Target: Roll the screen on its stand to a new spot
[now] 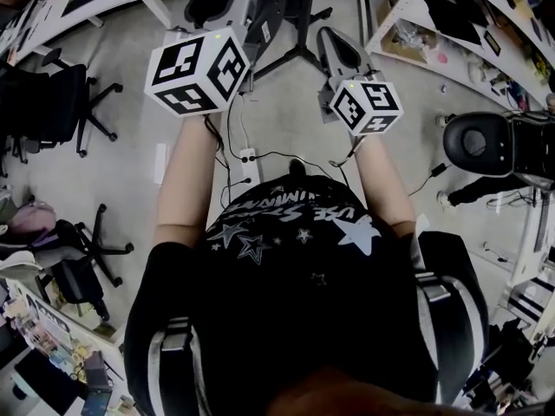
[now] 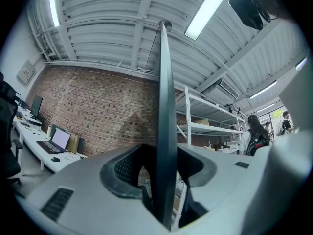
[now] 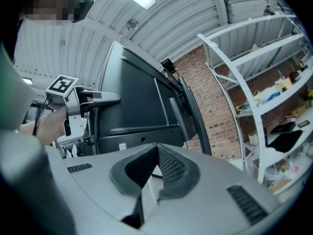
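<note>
The screen point(image 2: 165, 106) shows edge-on in the left gripper view, as a thin dark strip rising between the jaws. My left gripper point(image 2: 164, 153) is shut on that edge, a pad on each side. The right gripper view takes in the screen's black back point(image 3: 139, 102), tilted, with the left gripper point(image 3: 93, 99) clamped on its left rim. My right gripper point(image 3: 156, 148) is below and beside the screen; its jaws meet at the tips and hold nothing. From the head view, both marker cubes are in front of me, and the stand's dark legs point(image 1: 302, 56) spread on the floor beyond them.
Black office chairs point(image 1: 52, 102) stand to my left and a round-backed one point(image 1: 477, 141) to my right. White shelving point(image 1: 460, 24) lines the right side. A power strip with cables point(image 1: 247, 159) lies on the floor by my feet. Desks point(image 2: 54, 153) run along the brick wall.
</note>
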Available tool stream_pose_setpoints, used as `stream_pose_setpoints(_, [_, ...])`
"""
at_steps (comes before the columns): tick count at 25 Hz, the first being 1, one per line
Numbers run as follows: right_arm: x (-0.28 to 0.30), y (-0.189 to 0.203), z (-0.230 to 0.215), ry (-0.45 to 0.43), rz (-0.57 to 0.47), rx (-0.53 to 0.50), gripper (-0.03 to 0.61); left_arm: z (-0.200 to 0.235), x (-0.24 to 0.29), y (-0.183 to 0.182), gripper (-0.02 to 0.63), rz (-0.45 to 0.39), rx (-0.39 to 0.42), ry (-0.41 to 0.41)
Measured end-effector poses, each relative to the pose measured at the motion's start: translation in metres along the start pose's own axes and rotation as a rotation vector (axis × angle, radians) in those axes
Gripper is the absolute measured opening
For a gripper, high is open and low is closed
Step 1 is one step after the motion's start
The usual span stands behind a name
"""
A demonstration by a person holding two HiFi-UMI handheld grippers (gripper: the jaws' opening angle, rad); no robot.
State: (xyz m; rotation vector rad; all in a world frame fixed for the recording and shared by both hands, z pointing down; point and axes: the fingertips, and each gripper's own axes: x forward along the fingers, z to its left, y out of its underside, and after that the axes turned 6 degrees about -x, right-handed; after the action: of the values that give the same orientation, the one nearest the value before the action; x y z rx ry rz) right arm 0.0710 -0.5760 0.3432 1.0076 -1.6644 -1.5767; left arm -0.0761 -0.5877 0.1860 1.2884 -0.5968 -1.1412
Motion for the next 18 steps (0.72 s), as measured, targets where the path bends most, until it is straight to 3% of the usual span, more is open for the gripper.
stream_pose_setpoints(18, [-0.095,0.010,0.069,0.107,0.018,-0.004,0.005,-0.010,-0.061,-0.012,0.216,0.002,-0.012,0.012])
